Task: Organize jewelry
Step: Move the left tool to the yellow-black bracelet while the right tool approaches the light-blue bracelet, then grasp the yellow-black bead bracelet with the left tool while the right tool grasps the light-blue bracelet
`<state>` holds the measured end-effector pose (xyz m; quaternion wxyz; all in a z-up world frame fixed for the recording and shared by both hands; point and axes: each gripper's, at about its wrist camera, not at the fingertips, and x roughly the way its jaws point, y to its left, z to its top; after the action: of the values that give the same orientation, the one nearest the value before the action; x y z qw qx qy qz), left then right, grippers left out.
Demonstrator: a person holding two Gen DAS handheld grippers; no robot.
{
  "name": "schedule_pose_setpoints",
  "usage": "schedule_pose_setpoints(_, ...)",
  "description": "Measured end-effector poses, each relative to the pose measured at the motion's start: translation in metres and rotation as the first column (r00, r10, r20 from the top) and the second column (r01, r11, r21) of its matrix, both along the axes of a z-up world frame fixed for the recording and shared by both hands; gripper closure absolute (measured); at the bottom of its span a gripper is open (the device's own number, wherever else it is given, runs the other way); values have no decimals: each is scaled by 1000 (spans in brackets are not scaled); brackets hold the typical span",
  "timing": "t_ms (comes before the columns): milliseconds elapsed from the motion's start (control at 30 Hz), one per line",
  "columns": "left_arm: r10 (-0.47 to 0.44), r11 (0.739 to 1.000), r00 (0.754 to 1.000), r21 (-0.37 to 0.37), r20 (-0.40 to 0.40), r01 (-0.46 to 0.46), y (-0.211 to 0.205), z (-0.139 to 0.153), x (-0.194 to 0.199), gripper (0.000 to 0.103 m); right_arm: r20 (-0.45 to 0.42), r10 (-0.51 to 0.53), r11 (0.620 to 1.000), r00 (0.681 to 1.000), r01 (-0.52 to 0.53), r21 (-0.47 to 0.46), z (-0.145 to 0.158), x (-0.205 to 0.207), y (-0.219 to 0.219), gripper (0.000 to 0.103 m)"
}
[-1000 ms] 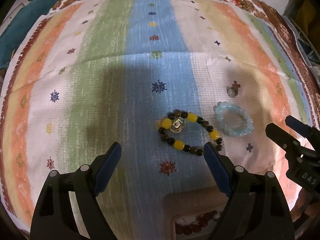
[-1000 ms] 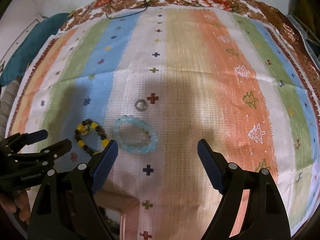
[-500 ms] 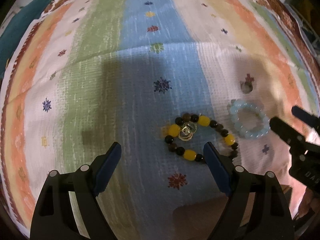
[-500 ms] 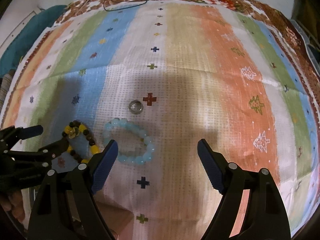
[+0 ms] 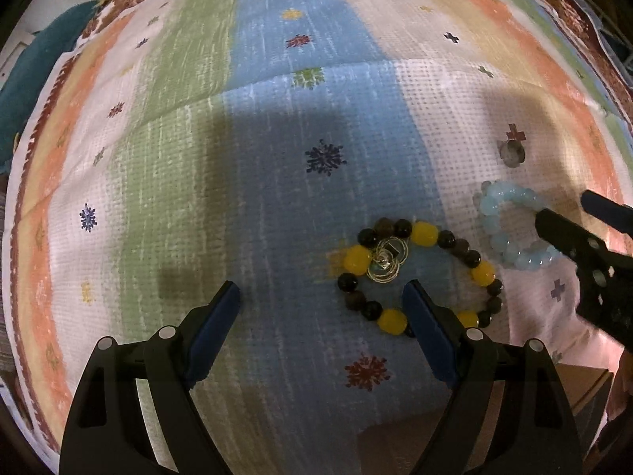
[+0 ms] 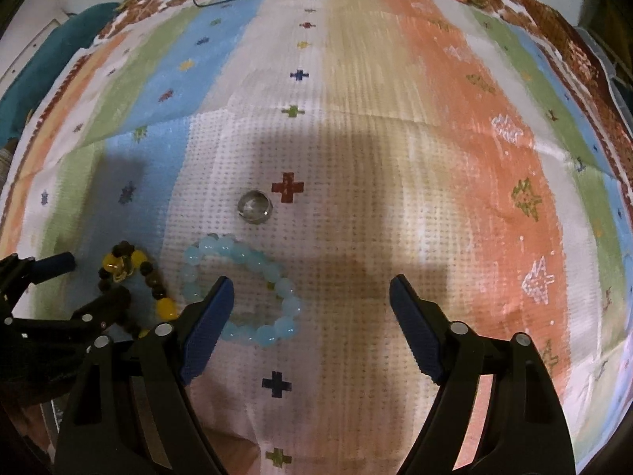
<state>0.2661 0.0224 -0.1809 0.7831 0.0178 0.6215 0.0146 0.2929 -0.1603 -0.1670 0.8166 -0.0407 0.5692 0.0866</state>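
Right wrist view: pale blue bead bracelet (image 6: 241,289) lower left of centre on striped cloth (image 6: 395,118); right gripper (image 6: 308,297) closing, one finger inside its loop, probably to pinch beads. Left gripper (image 5: 322,303) spread beside yellow-and-dark bracelet (image 5: 419,273).

Left tongs (image 5: 322,297) wide apart, right tongs (image 6: 310,291) closing, both angled steeply down

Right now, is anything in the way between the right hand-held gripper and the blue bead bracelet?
Nothing visible. The right hand-held gripper, its jaws closing, already has its left finger over the blue bead bracelet on the striped cloth.
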Motion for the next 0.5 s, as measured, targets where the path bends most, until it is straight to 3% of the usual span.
schedule_pose_setpoints(167,3,1000,1000,-27,7,-3,3,-2,-1,21,0,13,1000,1000,-13,-6,-3,-2,2,50)
schedule_pose_setpoints(300,3,999,1000,-33,-1,-3,13,-6,-7,28,-8,28,1000,1000,-28,12,-2,-4,5,76)
schedule_pose_setpoints(333,12,999,1000,-36,-5,-12,16,-6,-7,32,-11,40,999,999,-40,16,-2,-5,6,84)
schedule_pose_setpoints(400,24,999,1000,-32,-7,-24,22,-5,-9,40,-9,56,998,998,-56,9,-3,-7,9,88)
schedule_pose_setpoints(500,34,999,999,-18,-3,-34,31,-4,-11,76,-4,69,998,998,-69,7,-2,-8,11,91)
